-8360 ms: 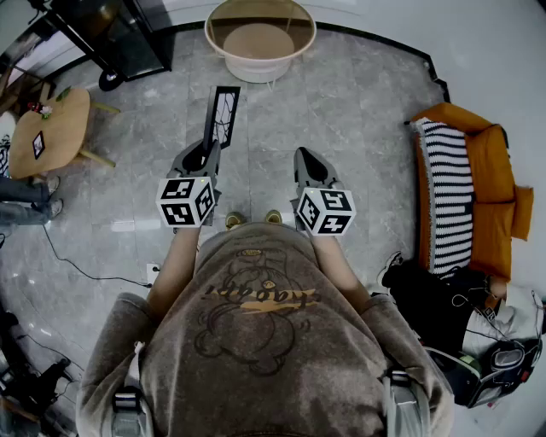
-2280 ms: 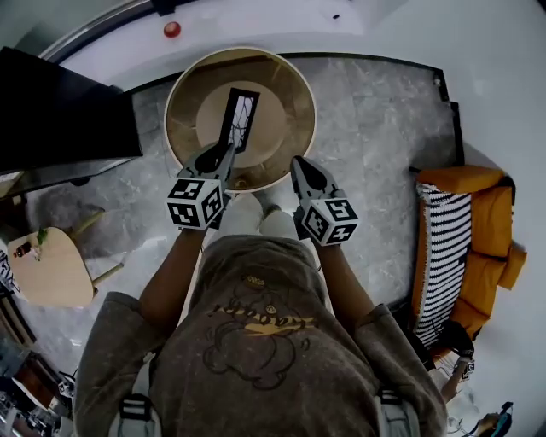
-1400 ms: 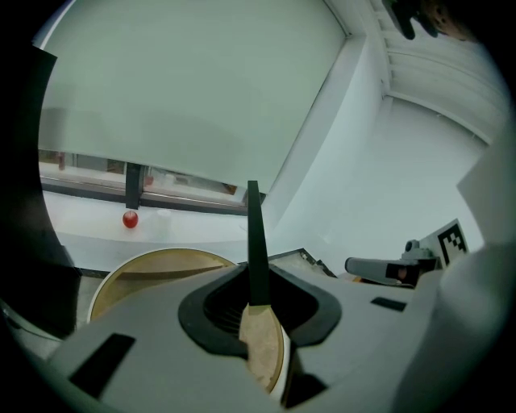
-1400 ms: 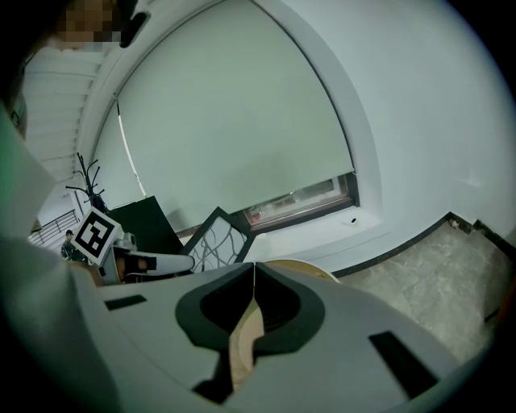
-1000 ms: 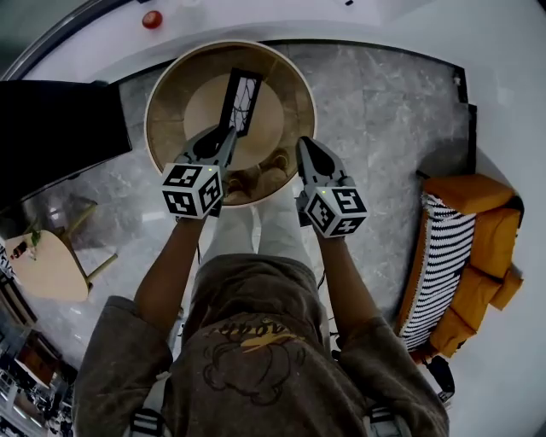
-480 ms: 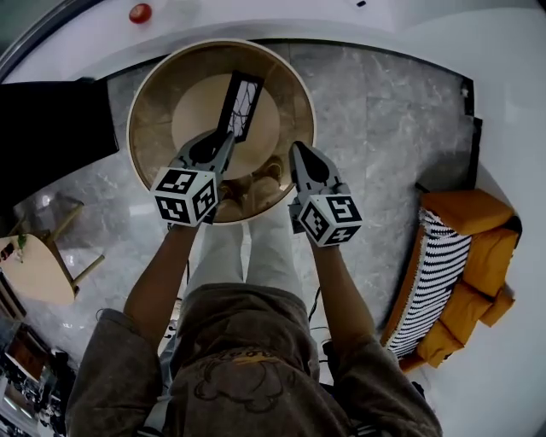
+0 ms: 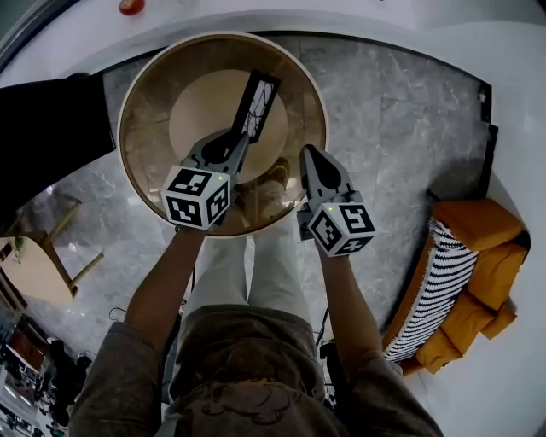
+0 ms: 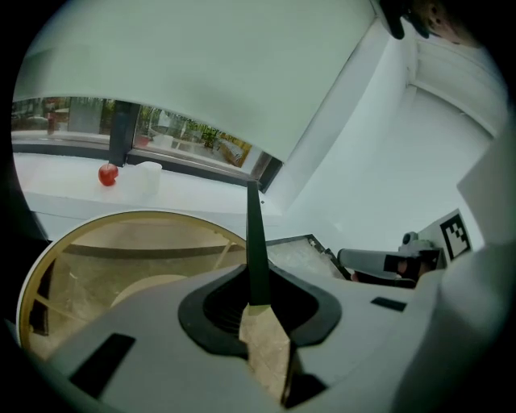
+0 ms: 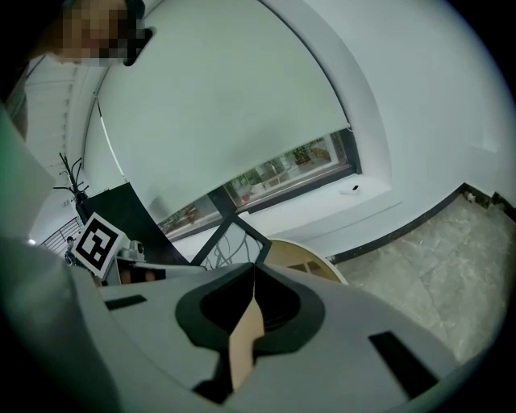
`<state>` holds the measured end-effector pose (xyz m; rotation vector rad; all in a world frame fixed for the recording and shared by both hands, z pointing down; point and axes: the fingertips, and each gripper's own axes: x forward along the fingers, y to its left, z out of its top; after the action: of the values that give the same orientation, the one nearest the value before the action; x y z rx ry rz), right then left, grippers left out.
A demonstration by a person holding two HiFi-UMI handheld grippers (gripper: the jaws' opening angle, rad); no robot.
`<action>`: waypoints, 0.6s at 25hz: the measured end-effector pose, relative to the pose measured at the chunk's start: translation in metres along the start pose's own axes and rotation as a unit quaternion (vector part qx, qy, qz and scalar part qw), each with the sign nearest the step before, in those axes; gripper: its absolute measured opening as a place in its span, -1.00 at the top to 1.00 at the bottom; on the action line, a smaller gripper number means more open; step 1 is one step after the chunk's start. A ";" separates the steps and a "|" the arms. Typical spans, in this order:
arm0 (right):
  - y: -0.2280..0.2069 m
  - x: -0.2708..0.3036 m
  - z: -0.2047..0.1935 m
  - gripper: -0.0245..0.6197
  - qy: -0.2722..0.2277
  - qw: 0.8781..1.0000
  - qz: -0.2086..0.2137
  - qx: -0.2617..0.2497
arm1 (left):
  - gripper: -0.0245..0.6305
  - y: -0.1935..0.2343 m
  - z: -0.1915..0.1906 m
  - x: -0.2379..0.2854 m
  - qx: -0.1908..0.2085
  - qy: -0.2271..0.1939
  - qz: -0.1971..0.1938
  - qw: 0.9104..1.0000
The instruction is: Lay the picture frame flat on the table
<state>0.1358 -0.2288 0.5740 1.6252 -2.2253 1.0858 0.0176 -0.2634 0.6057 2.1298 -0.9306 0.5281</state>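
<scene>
Lowest in the head view is the person's torso, with both arms reaching up the frame. The right gripper (image 7: 308, 154) sits right of centre. Its own view shows the jaws (image 9: 252, 274) pressed together with nothing between them. It hangs just beside the table's near rim, apart from the frame.

The left gripper (image 7: 240, 143) sits left of centre with its marker cube toward the person. It is clamped on the frame (image 7: 259, 102), and in its own view the jaws (image 8: 258, 298) pinch the dark edge of the frame (image 8: 255, 234), which rises edge-on straight up the middle of the picture. The right gripper view catches the same frame (image 9: 227, 242) at left of centre, as a black outline with thin wire lines inside.

The frame stands on edge, not flat, over the middle of the round table (image 7: 152, 136), a glass top in a pale rim that fills the upper centre of the head view (whether the frame's far end touches the glass cannot be told).

Beyond the table lies grey marble floor (image 7: 384, 111). An orange sofa (image 7: 478, 243) with a striped cushion (image 7: 435, 290) lies at the right edge. A small wooden table (image 7: 30, 269) lies at the lower left. A small red object (image 7: 130, 6) lies on the white ledge at the very top.
</scene>
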 end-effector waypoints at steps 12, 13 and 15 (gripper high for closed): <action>-0.033 0.029 -0.026 0.86 0.023 1.000 -0.002 0.011 | 0.69 0.022 -0.016 0.051 -0.010 0.012 0.004 1.000; -0.035 0.030 -0.027 0.86 0.024 1.000 -0.002 0.011 | 0.69 0.022 -0.017 0.054 -0.012 0.013 0.003 1.000; -0.037 0.034 -0.028 0.86 0.026 1.000 -0.001 0.012 | 0.69 0.022 -0.019 0.061 -0.017 0.017 0.000 1.000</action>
<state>0.1481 -0.2414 0.6287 1.5895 -2.1851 1.1461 0.0389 -0.2867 0.6652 2.0850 -0.9147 0.5425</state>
